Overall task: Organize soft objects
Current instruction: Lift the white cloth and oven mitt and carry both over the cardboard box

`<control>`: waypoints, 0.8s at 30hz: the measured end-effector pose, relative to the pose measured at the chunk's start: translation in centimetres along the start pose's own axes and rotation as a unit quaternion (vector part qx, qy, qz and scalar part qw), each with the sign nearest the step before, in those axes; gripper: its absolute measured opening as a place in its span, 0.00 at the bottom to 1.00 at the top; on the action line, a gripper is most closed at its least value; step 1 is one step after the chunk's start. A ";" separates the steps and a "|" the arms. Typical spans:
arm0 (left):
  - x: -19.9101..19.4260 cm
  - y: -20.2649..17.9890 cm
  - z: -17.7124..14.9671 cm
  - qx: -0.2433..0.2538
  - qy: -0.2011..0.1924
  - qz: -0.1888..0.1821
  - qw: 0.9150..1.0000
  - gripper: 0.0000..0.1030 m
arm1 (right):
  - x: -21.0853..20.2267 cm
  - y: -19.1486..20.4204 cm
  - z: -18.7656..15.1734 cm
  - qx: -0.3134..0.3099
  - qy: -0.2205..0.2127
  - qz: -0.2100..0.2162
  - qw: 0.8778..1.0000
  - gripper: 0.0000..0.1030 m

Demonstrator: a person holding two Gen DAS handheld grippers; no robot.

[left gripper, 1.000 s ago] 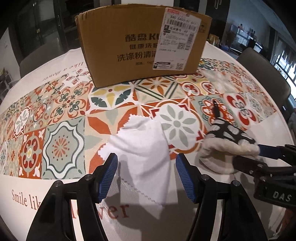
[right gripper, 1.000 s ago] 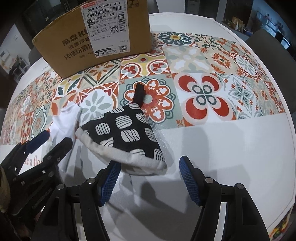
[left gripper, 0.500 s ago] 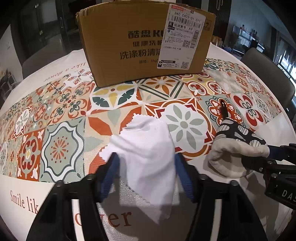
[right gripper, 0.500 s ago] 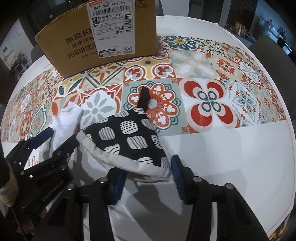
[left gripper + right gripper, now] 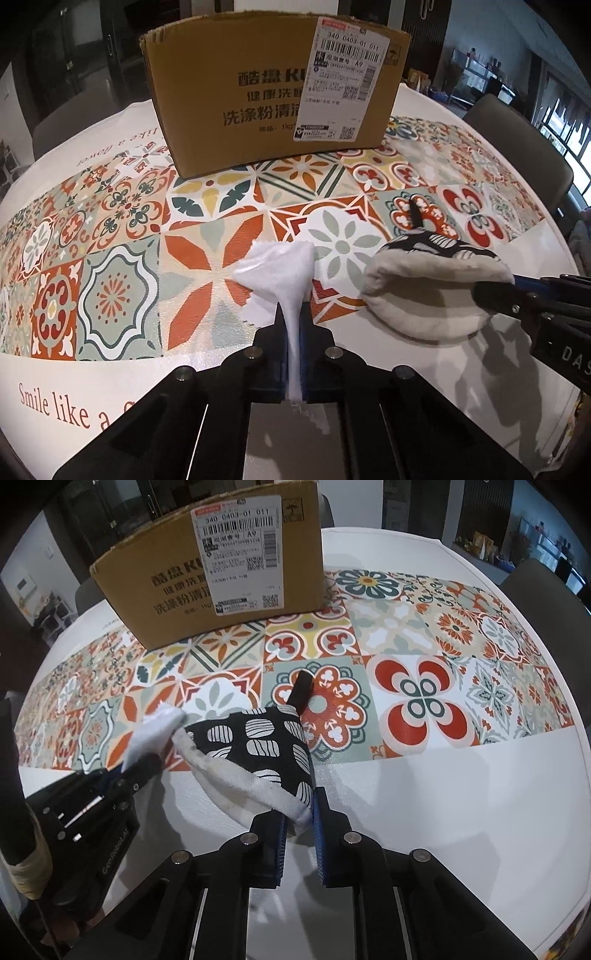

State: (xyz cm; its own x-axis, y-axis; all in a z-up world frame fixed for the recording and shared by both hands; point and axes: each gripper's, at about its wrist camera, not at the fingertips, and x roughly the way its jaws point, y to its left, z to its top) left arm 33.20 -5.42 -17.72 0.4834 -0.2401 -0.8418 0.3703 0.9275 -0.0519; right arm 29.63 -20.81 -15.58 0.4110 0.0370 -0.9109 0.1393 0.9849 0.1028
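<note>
With the left gripper (image 5: 293,347) just pinched shut on the thin white cloth (image 5: 280,269) and the right gripper (image 5: 297,830) clamped on the black-and-white patterned oven mitt's (image 5: 258,746) cream cuff, both on the tiled tablecloth (image 5: 110,258), lift straight before carrying toward the brown cardboard box (image 5: 273,99)

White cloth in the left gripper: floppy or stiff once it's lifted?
Probably very floppy: the white cloth bunches into a thin pleat where the left gripper has just closed on it, pads pinching it. Likely light; it looks thin and its free edge crumples loosely on the tablecloth. It should drape and swing rather than hold shape.
</note>
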 end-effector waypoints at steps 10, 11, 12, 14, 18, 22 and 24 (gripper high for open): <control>-3.0 -0.1 0.8 -0.011 -0.029 -0.008 0.999 0.06 | -2.2 -0.1 0.6 0.003 -0.036 0.007 0.999 0.13; -3.4 -0.1 0.9 -0.012 -0.033 -0.007 0.999 0.06 | -2.5 -0.1 0.7 0.002 -0.040 0.008 0.999 0.13; -3.7 -0.1 0.9 -0.012 -0.036 -0.006 0.999 0.06 | -2.8 -0.1 0.7 0.002 -0.043 0.008 0.999 0.13; -4.3 -0.1 1.1 -0.013 -0.042 -0.006 0.999 0.06 | -3.2 0.0 0.9 0.000 -0.049 0.008 0.999 0.13; -5.4 -0.2 1.5 -0.013 -0.055 -0.003 0.998 0.06 | -4.0 0.1 1.1 -0.003 -0.060 0.011 0.998 0.13; -6.7 -0.2 1.9 -0.014 -0.071 0.001 0.997 0.06 | -5.0 0.2 1.3 -0.006 -0.073 0.013 0.997 0.13; -7.3 -0.2 2.2 -0.017 -0.079 0.002 0.997 0.06 | -5.4 0.2 1.4 -0.007 -0.080 0.014 0.997 0.13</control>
State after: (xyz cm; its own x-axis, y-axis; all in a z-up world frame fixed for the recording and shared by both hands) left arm 31.31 -4.42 -10.40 0.6048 -0.2762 -0.7470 0.3425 0.9370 -0.0692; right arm 28.70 -21.02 -10.03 0.5530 0.0386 -0.8323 0.1129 0.9862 0.1207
